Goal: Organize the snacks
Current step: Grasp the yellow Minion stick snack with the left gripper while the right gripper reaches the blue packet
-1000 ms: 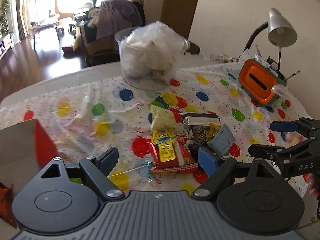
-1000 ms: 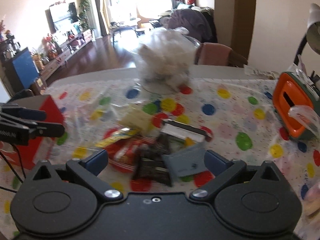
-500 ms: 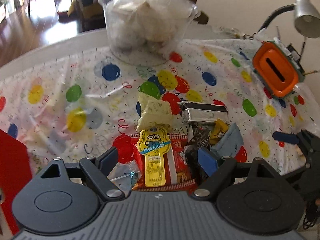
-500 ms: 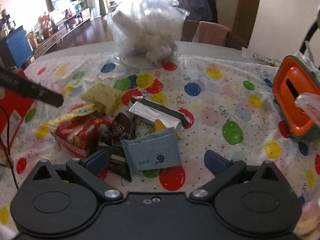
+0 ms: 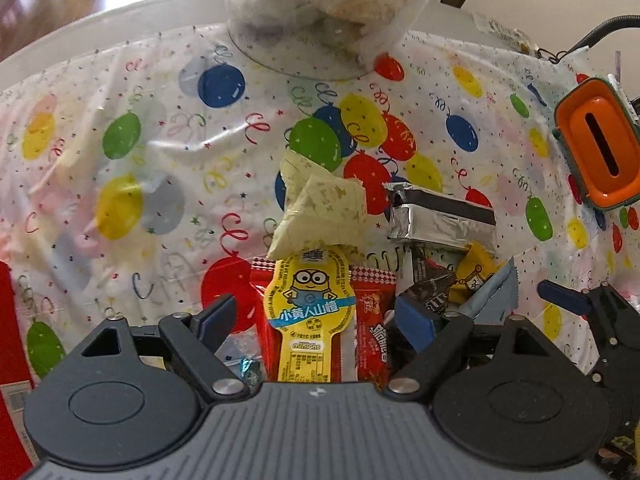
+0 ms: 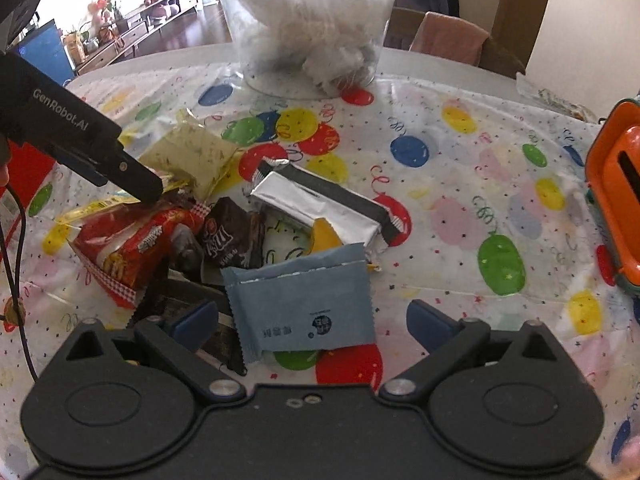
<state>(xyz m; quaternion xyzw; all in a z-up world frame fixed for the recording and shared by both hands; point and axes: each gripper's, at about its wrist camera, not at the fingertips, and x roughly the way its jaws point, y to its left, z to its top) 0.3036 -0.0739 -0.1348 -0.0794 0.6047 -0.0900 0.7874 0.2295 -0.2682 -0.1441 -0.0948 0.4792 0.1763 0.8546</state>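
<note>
A pile of snacks lies on the balloon-print tablecloth (image 5: 168,128). My left gripper (image 5: 316,316) is open, its fingers either side of a yellow Minions pack (image 5: 310,312) lying on a red pack (image 5: 370,332). My right gripper (image 6: 312,320) is open around a blue-grey packet (image 6: 304,304). Nearby lie a silver bar (image 6: 320,204) (image 5: 440,220), a dark brown pack (image 6: 232,236), a pale yellow pouch (image 5: 320,208) (image 6: 188,156) and the red pack (image 6: 132,244). The left gripper's arm (image 6: 80,140) shows in the right wrist view, its tip down on the red pack.
A clear plastic tub (image 6: 312,28) holding white bags stands at the table's far side. An orange box with a slot (image 5: 596,148) sits at the right edge. A red box (image 5: 12,360) is at the far left. Chairs stand behind the table.
Both grippers have moved forward and down onto the snack pile. The left now straddles the Minions pack, the right the blue-grey packet. Both stay open.
</note>
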